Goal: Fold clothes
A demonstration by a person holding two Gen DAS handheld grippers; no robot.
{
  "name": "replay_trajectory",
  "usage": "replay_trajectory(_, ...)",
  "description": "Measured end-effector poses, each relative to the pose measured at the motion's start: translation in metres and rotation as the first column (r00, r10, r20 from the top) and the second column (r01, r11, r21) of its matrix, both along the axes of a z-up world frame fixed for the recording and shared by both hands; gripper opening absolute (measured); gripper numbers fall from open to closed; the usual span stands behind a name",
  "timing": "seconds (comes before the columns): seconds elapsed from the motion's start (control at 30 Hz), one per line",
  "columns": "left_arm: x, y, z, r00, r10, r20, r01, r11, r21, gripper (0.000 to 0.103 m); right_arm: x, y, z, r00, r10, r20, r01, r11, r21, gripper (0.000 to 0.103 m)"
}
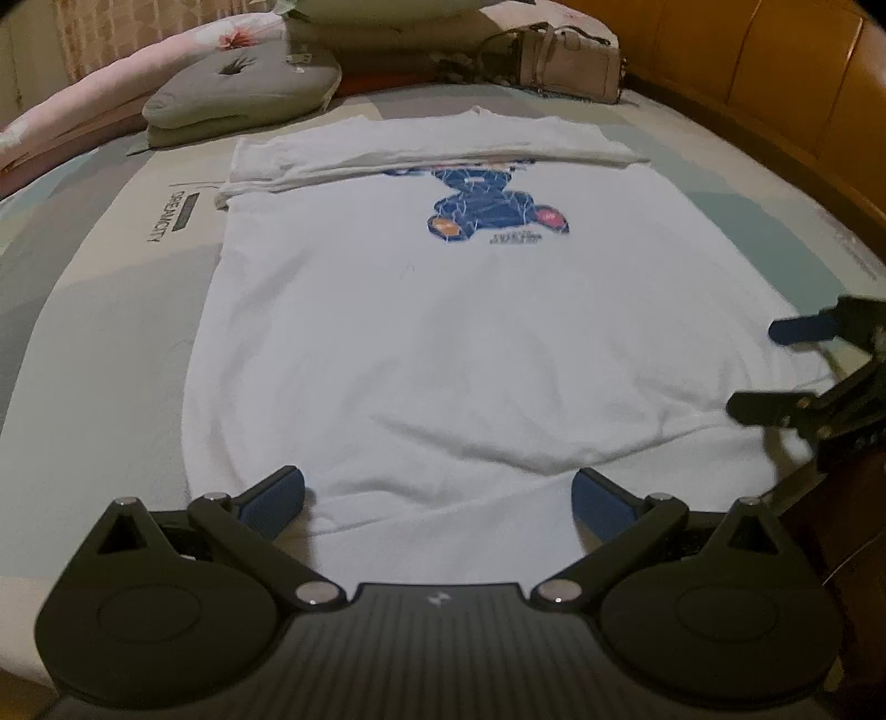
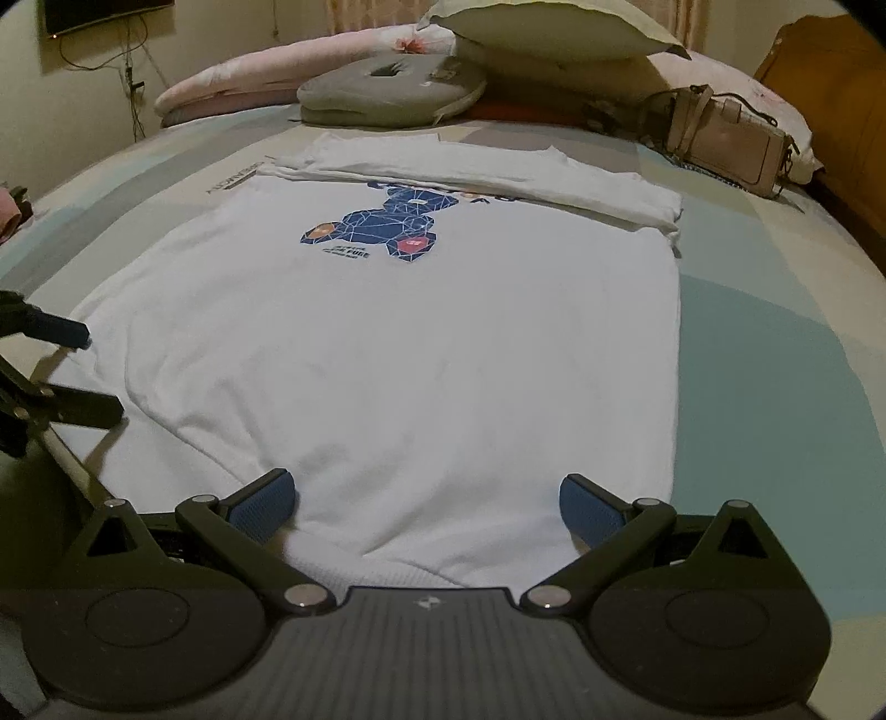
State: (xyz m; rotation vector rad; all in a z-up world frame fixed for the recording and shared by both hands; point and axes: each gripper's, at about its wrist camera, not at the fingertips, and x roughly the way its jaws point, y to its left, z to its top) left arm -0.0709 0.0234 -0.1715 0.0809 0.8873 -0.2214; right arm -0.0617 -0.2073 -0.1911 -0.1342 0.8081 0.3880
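Folding is partly shown: the white cotton T-shirt with a blue bear print (image 1: 443, 310) lies flat on the striped bedsheet (image 1: 99, 310), its far end doubled over the print. Left gripper (image 1: 437, 495) and right gripper (image 2: 426, 501), both spread wide, hover at the shirt's near hem; further folds remain.

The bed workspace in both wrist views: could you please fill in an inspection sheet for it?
Surface: bed sheet, pastel colour blocks.
Job's things: white T-shirt lying flat, blue bear print up, far end folded over towards the print.
Clutter: grey cushion, beige handbag, pillows at the far end.
Grippers: left gripper and right gripper open at the near hem.
Cables: wires on the wall.
Surroundings: wooden bed frame.
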Motion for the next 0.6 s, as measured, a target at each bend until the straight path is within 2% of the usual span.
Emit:
replay_trajectory(0.27,-0.010,0.002,-0.007,0.999,-0.033,-0.002,0.033,0.999,0.010,0.102,-0.006,0.000,-0.002,0.999,-0.014,0.039,0.014,1.000,0.006,0.103)
replay_trajectory(0.4,-0.019,0.013,0.005,0.999,-0.035,0.023,0.035,0.999,0.007,0.102,-0.006,0.001,0.000,0.999,-0.025,0.032,0.025,1.000,-0.005,0.103)
replay_trajectory(0.5,-0.027,0.012,0.018,0.992,-0.077,0.097,0.067,0.992,0.103,0.102,-0.005,0.006,0.006,0.999,-0.029,0.033,0.030,0.999,-0.036,0.103)
replay_trajectory(0.6,-0.033,0.005,0.027,0.975,-0.164,0.152,0.129,0.968,0.217,0.102,-0.014,0.016,0.015,0.995,0.039,0.087,-0.030,0.995,-0.094,0.103)
